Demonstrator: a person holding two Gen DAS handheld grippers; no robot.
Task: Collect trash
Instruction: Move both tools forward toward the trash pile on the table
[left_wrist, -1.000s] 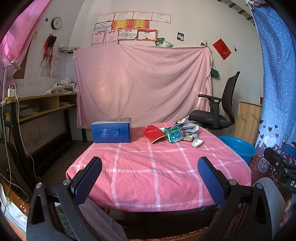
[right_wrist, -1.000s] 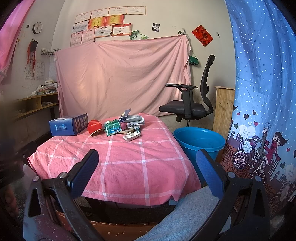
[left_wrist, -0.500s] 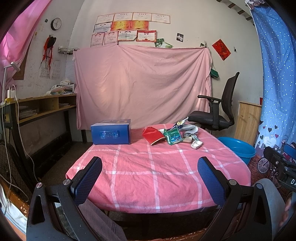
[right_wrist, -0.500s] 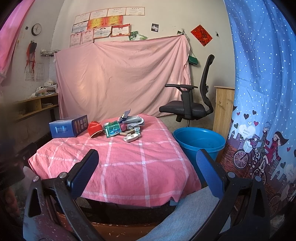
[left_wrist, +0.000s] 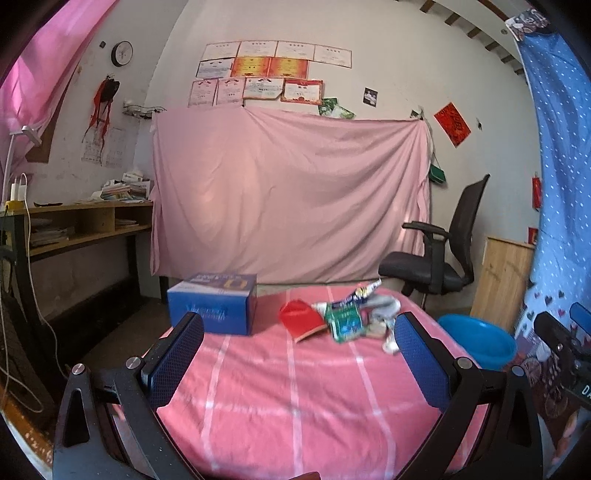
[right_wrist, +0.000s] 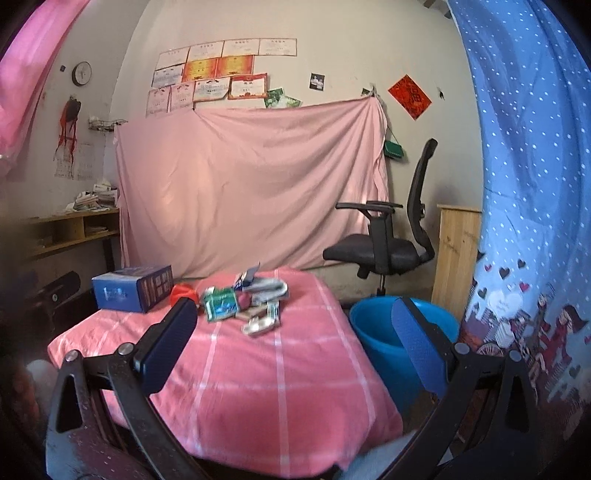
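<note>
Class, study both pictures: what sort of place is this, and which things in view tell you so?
Most likely a lived-in room of a home, used as a study or bedroom. An office chair stands by the wall, framed certificates and a clock hang above, and a shelf desk holds books.

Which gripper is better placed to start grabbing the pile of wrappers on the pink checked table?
Probably the right gripper: open and empty like the left gripper, but the pile of crumpled wrappers sits toward the table's right side, nearest the blue plastic basin.
</note>
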